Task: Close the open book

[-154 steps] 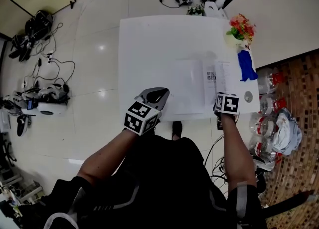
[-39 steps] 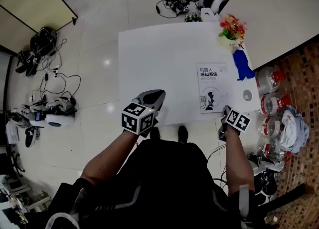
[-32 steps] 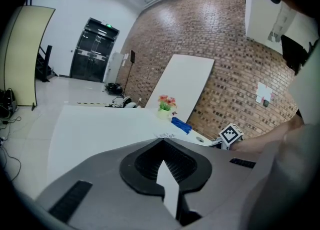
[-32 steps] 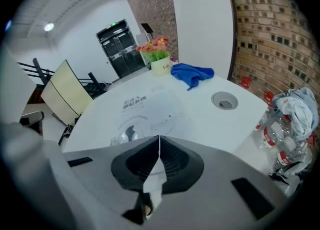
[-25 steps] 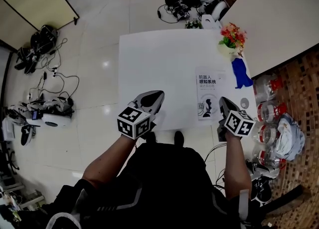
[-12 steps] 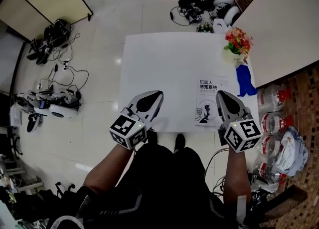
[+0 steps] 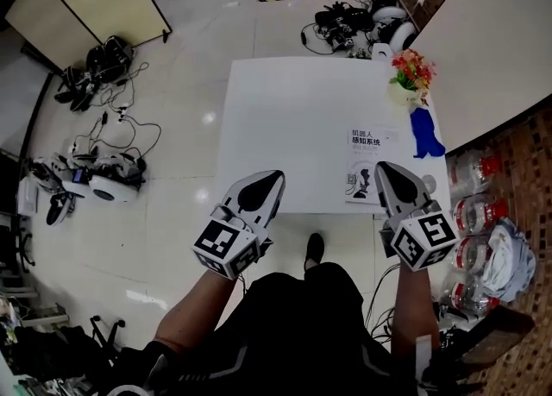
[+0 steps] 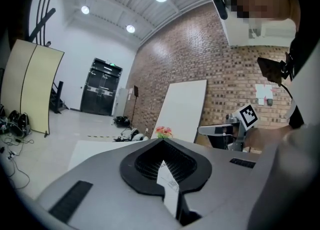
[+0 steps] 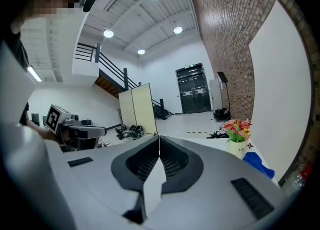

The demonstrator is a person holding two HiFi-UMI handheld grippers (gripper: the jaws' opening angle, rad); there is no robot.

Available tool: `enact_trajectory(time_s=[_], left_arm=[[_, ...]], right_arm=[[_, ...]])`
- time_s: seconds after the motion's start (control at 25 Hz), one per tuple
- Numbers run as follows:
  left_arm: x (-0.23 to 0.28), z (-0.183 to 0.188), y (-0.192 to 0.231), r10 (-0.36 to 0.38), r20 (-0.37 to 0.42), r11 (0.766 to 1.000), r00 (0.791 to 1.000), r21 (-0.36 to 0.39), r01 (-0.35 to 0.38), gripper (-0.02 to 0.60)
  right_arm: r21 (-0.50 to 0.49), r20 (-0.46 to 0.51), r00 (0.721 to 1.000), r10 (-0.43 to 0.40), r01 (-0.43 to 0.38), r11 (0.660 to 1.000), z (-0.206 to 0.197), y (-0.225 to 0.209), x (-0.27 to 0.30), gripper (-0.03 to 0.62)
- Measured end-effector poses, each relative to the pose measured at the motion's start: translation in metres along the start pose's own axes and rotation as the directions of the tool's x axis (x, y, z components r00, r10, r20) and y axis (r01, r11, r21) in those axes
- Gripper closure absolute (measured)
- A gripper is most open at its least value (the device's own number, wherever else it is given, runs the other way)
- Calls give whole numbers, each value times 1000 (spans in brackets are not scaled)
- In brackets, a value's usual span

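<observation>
Head view: white tabletop [image 7: 293, 118] fills the frame's centre.
Left hand-held gripper [image 7: 274, 177]: lower centre-left, over the tabletop's near edge; jaws clenched together, nothing between them.
Book [image 7: 371, 161]: closed, cover up, flat on the tabletop's lower right.
Right hand-held gripper [image 7: 385, 167]: lower right, tip overlapping the book's near edge; clenched, empty.
Flowers [image 7: 412, 71]: tabletop's upper right corner.

The book [image 7: 373, 164] has a smooth paper cover, the table [image 7: 293, 127] a matt white top, the floor [image 7: 185, 92] glossy, light-reflecting tiles
</observation>
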State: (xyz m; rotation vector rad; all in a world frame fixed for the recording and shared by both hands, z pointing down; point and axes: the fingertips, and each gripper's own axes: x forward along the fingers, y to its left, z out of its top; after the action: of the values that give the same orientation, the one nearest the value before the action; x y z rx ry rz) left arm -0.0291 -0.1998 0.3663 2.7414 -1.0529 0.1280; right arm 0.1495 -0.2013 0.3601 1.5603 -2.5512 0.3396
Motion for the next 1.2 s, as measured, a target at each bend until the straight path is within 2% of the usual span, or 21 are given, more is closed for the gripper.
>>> enact_trajectory(time_s=[0.2, 0.36, 0.44, 0.6, 0.76, 0.84, 1.0, 1.2], left_arm=[[-71, -17, -27, -14, 19, 1000, 1000, 8, 14, 583], [-116, -24, -56, -17, 32, 996, 999, -82, 20, 583], [-136, -26, -74, -8, 28, 996, 1000, -87, 10, 583], [-151, -27, -121, -6, 21, 1000, 1000, -25, 6, 583], [-165, -11, -183, 36, 87, 999, 996, -23, -34, 583], [-176, -8, -213, 82, 109, 997, 991, -2, -82, 583], [-194, -17, -282, 152, 105, 987, 983, 29, -156, 583], [-236, -27, -345, 170, 92, 984, 981, 37, -174, 583]], right_arm=[[-16, 5, 999, -31, 31, 999, -9, 61, -41, 591], [-44, -3, 1000, -20, 20, 999, -11, 103, -81, 591], [-46, 6, 1000, -1, 2, 999, -8, 117, -103, 591], [-94, 27, 1000, -12, 14, 995, -3, 121, -163, 591], [-74, 78, 996, 49, -43, 996, -3, 116, -227, 591], [-60, 88, 993, 78, -73, 996, -13, 115, -262, 591], [-106, 53, 989, 138, -131, 986, -34, 116, -326, 591], [-92, 51, 984, 171, -166, 982, -53, 140, -389, 591]])
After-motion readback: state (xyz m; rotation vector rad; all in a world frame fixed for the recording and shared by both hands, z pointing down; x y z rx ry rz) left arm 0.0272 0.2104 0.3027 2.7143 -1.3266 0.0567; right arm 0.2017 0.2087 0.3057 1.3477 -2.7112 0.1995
